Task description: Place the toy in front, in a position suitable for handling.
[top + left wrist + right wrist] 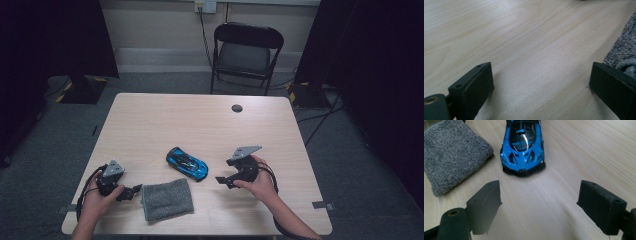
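Observation:
A blue toy car [187,163] with black trim stands on the wooden table [200,120], near the middle front. A folded grey cloth [167,199] lies just in front of it. My right gripper [223,181] is open to the right of the car, its jaws pointing at the car's nose [523,167]; the cloth [451,152] lies left of the car there. My left gripper [135,191] is open just left of the cloth, low over the table. Its right jaw sits at the edge of the cloth [624,50], with bare wood between the jaws.
A black folding chair [246,52] stands beyond the table's far edge. A dark round cap [237,108] sits in the tabletop near the far side. Cables [320,115] run over the grey carpet at the right. Dark panels stand at both back corners.

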Available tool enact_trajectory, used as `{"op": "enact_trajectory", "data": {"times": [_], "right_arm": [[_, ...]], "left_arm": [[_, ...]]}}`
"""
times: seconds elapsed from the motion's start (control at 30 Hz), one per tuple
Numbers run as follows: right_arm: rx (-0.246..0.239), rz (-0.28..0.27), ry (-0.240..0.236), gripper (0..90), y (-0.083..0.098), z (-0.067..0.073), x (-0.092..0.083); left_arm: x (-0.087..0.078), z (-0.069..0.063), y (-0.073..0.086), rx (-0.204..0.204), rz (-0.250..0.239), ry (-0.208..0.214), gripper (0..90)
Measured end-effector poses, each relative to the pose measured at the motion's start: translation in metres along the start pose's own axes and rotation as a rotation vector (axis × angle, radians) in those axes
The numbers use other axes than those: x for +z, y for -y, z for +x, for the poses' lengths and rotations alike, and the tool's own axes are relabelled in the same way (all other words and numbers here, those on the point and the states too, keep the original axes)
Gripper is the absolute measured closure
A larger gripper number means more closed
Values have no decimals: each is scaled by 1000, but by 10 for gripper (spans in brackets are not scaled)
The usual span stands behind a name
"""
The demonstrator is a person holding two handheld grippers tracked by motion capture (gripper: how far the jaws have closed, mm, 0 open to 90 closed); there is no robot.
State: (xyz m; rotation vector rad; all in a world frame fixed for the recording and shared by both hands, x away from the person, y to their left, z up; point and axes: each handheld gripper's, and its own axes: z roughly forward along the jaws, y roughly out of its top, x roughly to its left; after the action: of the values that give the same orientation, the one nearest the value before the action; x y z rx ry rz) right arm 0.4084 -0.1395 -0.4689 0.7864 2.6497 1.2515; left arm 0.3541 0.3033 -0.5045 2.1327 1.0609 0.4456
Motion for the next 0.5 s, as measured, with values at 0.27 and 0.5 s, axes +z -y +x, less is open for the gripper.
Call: {"op": "enact_trajectory", "data": {"times": [0.27,0.5], "right_arm": [[-31,17,-24,169,-15,9,13],[-31,22,-28,162,-27,12,22]], "left_arm": [[0,0,0,0,0,0,48],[0,0,0,0,0,0,49]]}}
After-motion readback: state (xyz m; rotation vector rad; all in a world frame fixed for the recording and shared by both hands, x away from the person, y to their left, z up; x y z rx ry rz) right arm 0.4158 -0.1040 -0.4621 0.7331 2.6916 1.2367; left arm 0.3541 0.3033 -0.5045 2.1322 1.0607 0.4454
